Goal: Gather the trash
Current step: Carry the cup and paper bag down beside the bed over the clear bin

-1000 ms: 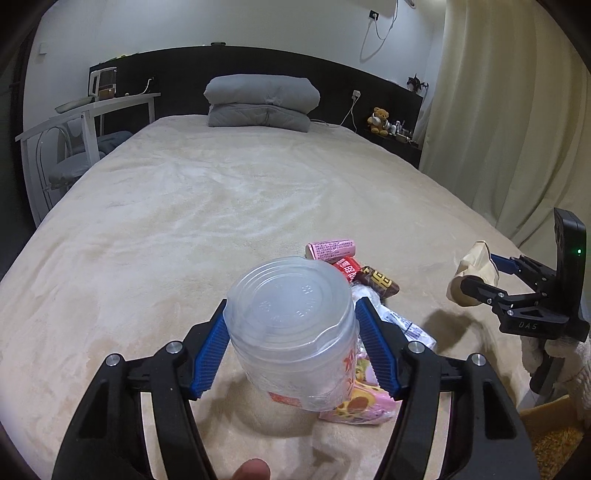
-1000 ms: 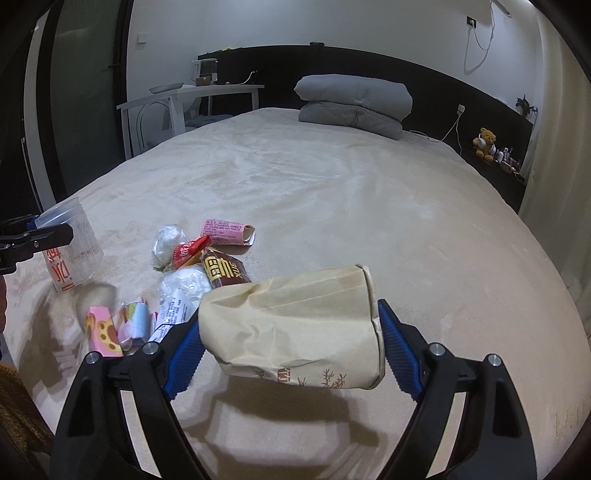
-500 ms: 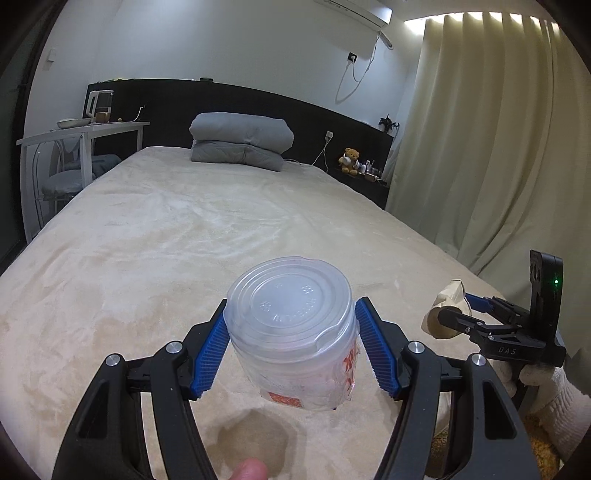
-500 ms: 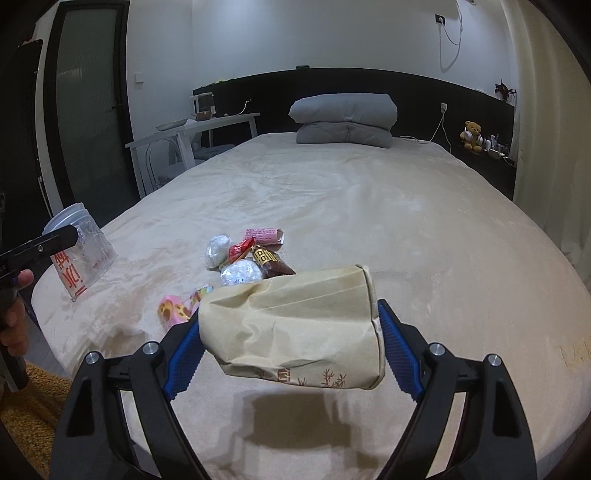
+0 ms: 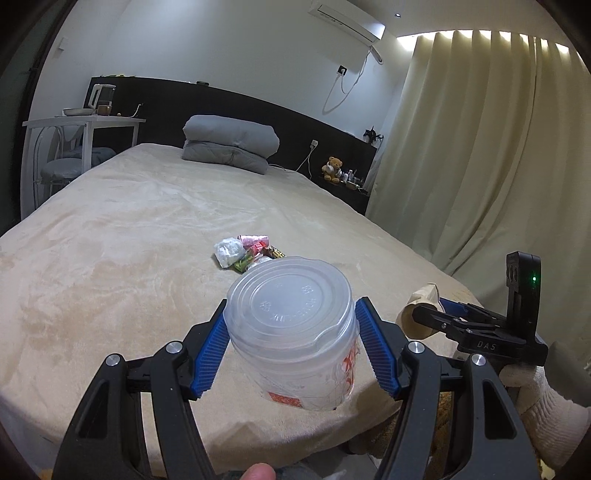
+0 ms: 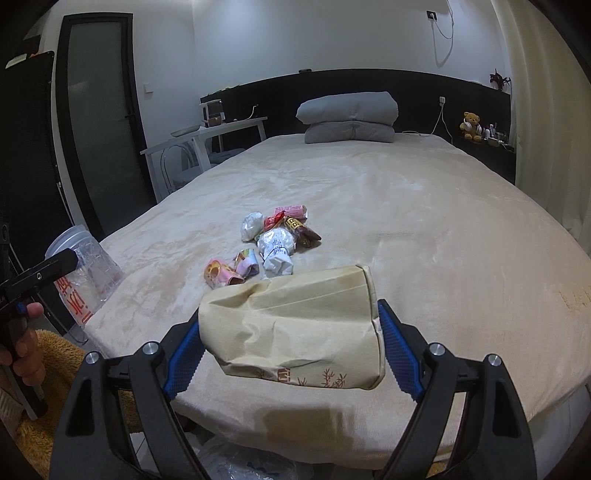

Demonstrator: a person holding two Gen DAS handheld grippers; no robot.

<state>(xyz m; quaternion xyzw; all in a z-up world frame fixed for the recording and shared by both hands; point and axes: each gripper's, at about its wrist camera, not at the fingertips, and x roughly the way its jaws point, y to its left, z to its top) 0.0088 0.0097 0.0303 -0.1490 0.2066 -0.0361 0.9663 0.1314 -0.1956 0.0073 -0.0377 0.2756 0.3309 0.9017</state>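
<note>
The left gripper (image 5: 293,349) clamps an upright clear lidded plastic cup (image 5: 295,332), while the right gripper (image 6: 290,350) pinches a crumpled tan paper bag (image 6: 291,328) lying crosswise.

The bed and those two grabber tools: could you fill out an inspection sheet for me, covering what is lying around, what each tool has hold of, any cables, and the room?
Surface: bed under a beige plush blanket, rumpled.
Job's things: clear lidded plastic container and tan paper bag, both held; pile of wrappers lying on the blanket mid-bed.
Clutter: folded grey duvet at the headboard.
Grippers: left gripper jaws closed on the container; right gripper jaws closed on the paper bag.
Cables: white cable from the headboard socket; another hangs from a wall socket.
Surroundings: teddy bear on a side shelf, white desk, curtains, air conditioner, dark door.
</note>
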